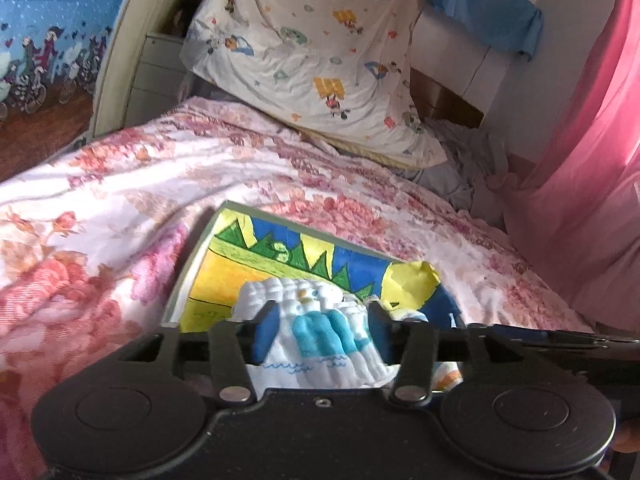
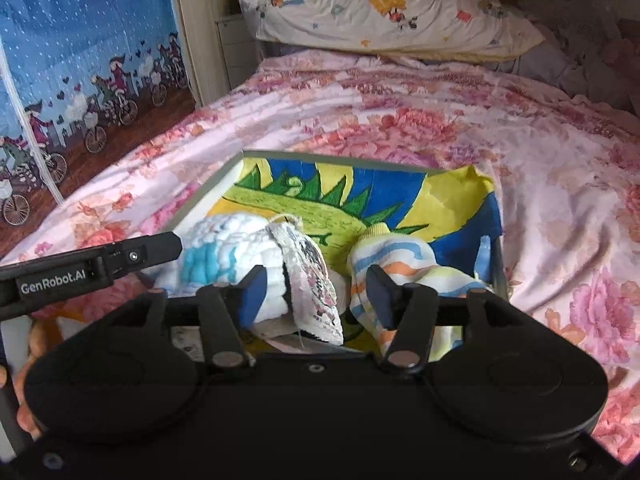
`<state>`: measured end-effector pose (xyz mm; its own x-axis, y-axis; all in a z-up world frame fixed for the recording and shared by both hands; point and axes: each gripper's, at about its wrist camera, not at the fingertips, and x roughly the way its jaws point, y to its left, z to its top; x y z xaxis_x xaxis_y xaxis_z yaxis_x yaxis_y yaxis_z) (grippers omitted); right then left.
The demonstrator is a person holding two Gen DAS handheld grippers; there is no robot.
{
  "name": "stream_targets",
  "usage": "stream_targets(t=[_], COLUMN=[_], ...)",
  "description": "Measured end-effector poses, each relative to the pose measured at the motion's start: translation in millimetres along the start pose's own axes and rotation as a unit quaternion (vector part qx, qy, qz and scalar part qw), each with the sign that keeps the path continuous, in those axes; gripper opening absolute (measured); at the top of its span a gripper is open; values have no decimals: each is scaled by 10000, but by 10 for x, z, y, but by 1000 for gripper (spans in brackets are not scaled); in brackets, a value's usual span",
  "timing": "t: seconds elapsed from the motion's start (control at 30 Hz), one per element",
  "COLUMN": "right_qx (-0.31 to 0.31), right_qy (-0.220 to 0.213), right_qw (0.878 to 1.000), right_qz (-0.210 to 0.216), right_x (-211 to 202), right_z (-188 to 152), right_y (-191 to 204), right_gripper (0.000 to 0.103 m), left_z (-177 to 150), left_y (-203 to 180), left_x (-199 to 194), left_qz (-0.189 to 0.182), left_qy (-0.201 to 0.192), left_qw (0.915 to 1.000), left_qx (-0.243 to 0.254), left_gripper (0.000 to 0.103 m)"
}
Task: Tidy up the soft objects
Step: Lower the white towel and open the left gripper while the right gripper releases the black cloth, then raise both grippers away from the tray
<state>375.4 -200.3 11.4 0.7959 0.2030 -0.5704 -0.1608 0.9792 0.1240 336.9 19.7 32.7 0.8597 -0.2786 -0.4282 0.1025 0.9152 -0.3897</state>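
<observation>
The left gripper (image 1: 320, 316) has its jaws partly open, a white-and-blue cloth (image 1: 316, 320) between them. The right gripper (image 2: 316, 292) too — a worn rag (image 2: 316, 280) between its jaws, a striped sock (image 2: 400, 256) beside, all in the box (image 2: 208, 196).

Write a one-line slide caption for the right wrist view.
Open right gripper over a tray on a floral bedspread, straddling a grubby white cloth beside a striped sock.

box (image 2: 208, 196) on bedspread (image 2: 400, 120) | rolled cloth (image 2: 224, 240) in box, left – striped cloth (image 2: 400, 256) right | pillow (image 2: 380, 4) behind – at bedhead
</observation>
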Motion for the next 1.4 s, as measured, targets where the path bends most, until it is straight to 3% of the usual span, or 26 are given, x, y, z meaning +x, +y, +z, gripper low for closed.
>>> stream_targets(t=[0.07,0.4,0.53,0.77,1.03,1.4], right_qx=[14,-214,-360,-713,-1004,-817], right_qy=[-119,-389,-568,-921,-1276,-1609], right_qw=[9999,9990,9977,9932,9867,9834], right_qz=[-23,16,102,44,-65,-192], right_x=[-166,-978,-1290,-1730,-2120,-2361], right_z=[8,11,-52,-273,-518,-923], right_y=[13,223,355,581,745,801], right_gripper=[69,91,101,102,102,102], left_z=[2,-54,-138,-306,-536,-980], left_y=[-13,-111,-148,-202,-274,-231], left_x=[-136,-938,-1267,-1694,-1957,-2159], left_qz=[24,102,54,33,98,427], left_qy=[-107,-695,-852,-1095,-1179,-1291], left_qw=[9999,9975,9961,9938,9916,9853], left_qx=[-22,119,201,173,519,1035], left_gripper=[67,98,100,102,102,102])
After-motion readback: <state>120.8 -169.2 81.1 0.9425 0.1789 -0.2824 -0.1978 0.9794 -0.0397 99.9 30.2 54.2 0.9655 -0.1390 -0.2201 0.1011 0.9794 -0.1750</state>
